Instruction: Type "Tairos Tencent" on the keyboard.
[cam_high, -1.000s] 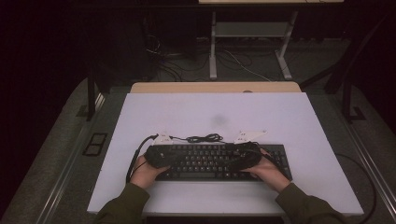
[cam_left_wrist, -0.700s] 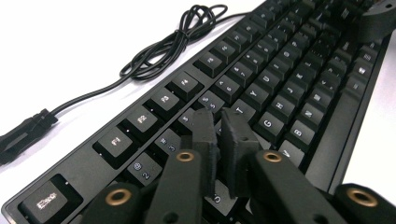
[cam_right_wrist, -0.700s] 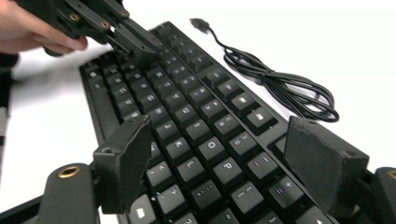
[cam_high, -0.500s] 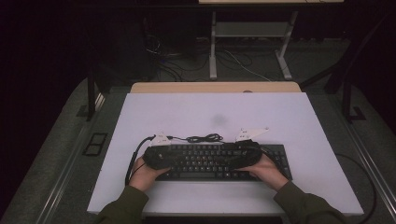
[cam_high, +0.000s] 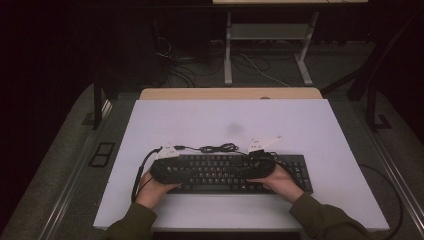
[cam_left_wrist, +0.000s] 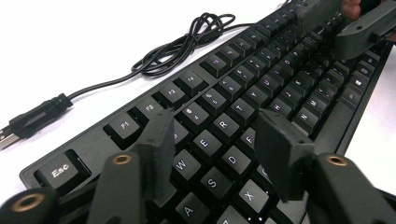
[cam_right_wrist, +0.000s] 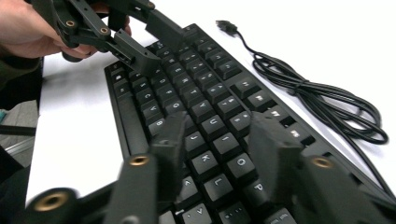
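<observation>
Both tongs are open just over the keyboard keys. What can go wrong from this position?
1. The open left tongs hover low over the keyboard; a finger could press or snag a keycap.
2. The right tongs sit equally low over the keys, with the same risk.
3. The loosely coiled cable lies just behind the keyboard and could catch if the keyboard gets pushed.

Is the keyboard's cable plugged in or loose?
Loose. The USB plug lies bare on the white table, with the cable bunched in a coil behind the keyboard.
</observation>
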